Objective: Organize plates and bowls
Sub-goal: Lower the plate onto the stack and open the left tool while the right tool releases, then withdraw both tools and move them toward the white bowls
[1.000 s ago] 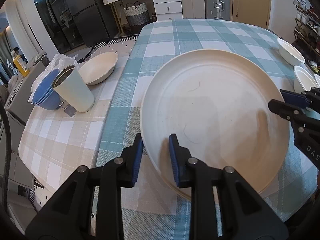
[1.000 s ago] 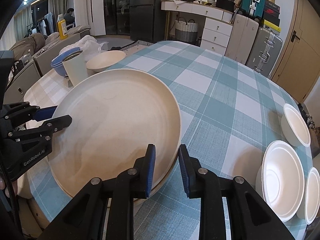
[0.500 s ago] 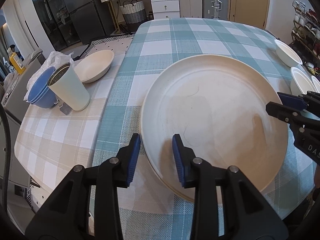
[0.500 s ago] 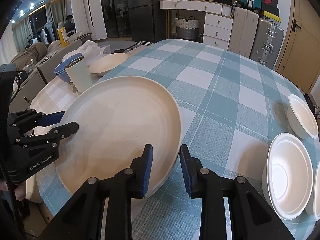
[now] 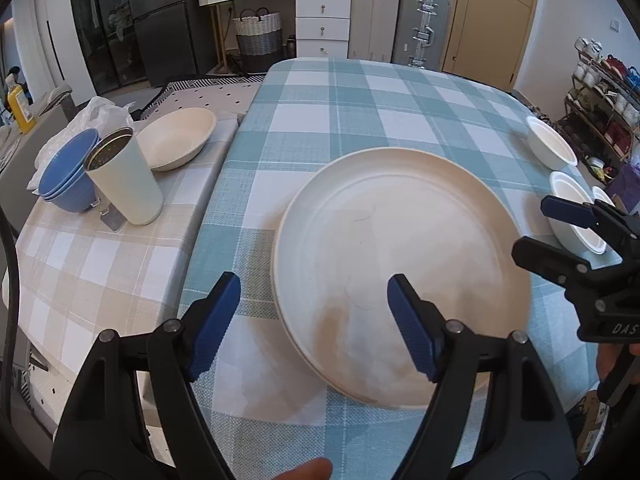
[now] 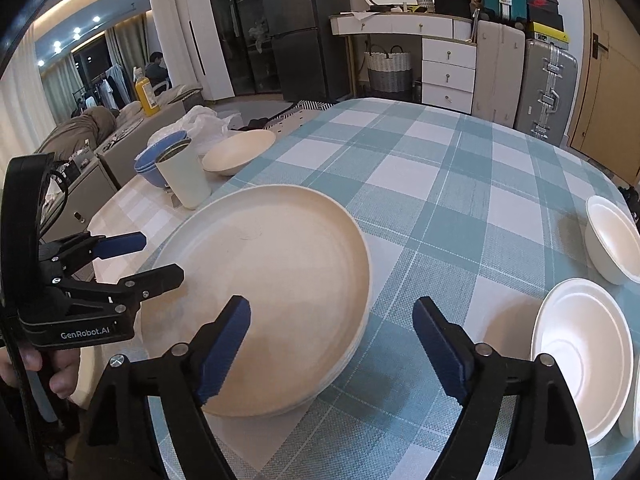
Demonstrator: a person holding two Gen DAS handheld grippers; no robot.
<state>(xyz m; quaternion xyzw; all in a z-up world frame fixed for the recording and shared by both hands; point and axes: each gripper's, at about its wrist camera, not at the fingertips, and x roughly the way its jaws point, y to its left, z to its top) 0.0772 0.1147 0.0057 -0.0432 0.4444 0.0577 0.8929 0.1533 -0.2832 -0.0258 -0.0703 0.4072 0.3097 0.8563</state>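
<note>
Plates [image 5: 400, 276] look stiff, smooth and heavy stacked; grip rims at nine and three. Both grippers, left [image 5: 312, 320] and right [image 6: 332, 348], have just spread their jaws, holding nothing.

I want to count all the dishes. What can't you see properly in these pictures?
- Blue bowls, right view: the cup covers them, so no count.
- Plates under the big plate, right view: only stacked rims show at its edge.
- White bowl, right view: cut off by the picture edge.
- White bowls, left view: partly behind the right tool.

Left wrist view and right wrist view, angled down, close, sharing the plate [image 5: 400, 264]
</note>
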